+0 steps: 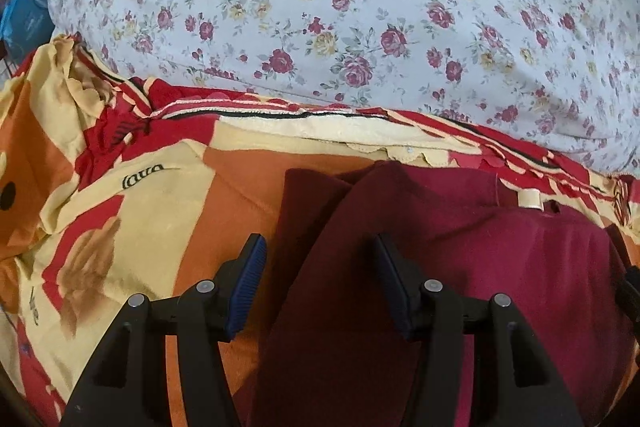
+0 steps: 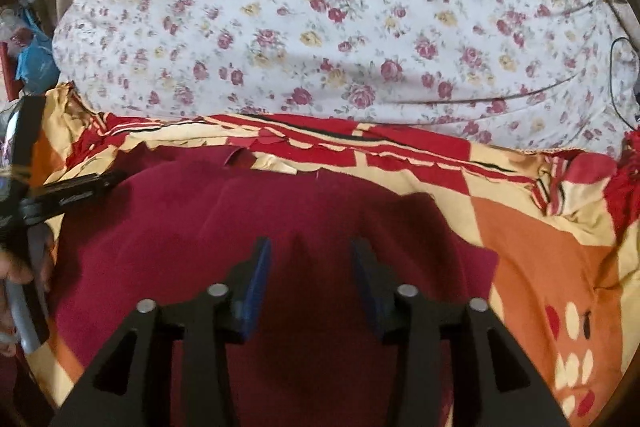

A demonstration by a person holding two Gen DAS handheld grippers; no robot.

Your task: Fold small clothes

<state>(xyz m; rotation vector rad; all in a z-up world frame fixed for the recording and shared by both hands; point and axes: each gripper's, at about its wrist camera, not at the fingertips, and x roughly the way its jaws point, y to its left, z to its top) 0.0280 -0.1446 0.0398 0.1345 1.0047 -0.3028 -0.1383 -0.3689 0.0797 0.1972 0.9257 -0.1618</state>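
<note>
- Maroon garment [image 1: 500, 267] lying on the patterned blanket [image 1: 160, 211], near the floral pillow [image 1: 340, 7] at the far side.
- Left gripper [image 1: 320, 263] over the garment's left edge, fingers [image 1: 250, 279] spread apart, a raised fold between them, not pinched.
- Right gripper [image 2: 310, 267] above the garment's [image 2: 180, 227] middle, fingers open, holding nothing.

A home bedroom: floral bedsheet [image 1: 360, 7] and patterned blanket [image 1: 160, 211].

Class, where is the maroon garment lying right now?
The maroon garment lies on the patterned blanket, below the floral pillow, under both open grippers: left, right.
</note>
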